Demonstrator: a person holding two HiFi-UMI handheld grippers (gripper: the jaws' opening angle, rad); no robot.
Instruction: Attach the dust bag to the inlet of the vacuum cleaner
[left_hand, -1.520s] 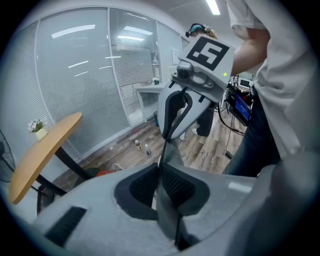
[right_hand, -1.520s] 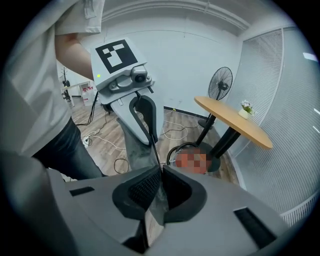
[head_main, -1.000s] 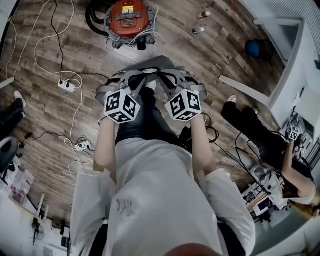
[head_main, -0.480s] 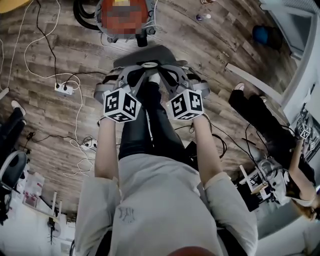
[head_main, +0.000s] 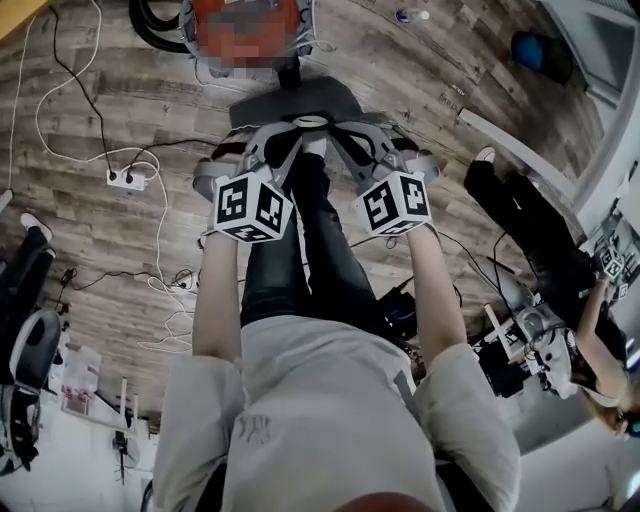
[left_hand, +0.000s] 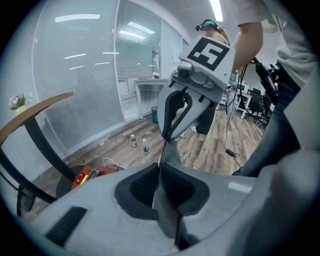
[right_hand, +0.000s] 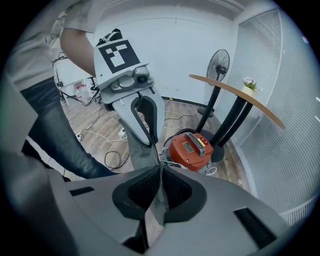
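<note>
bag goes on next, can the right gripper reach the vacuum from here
Probably yes: the right gripper, whose jaws have just been closing on the bag, faces the vacuum with only bare floor and the bag between. It is not there yet, and cables lie by the vacuum.

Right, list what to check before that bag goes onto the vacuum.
1. Left gripper clamped on the dust bag: ok, jaws together on one edge.
2. Right gripper clamped on the bag: ok, its jaws have just been closing and now pinch the other edge.
3. Bag carried between both grippers: ok, each holds its own side.
4. Vacuum cleaner in sight: ok, it stands on the floor ahead, beyond the bag.
5. Bag at the vacuum: not ok, the two are apart.
6. Bag's opening lined up with the vacuum: cannot tell, the opening does not show.
</note>
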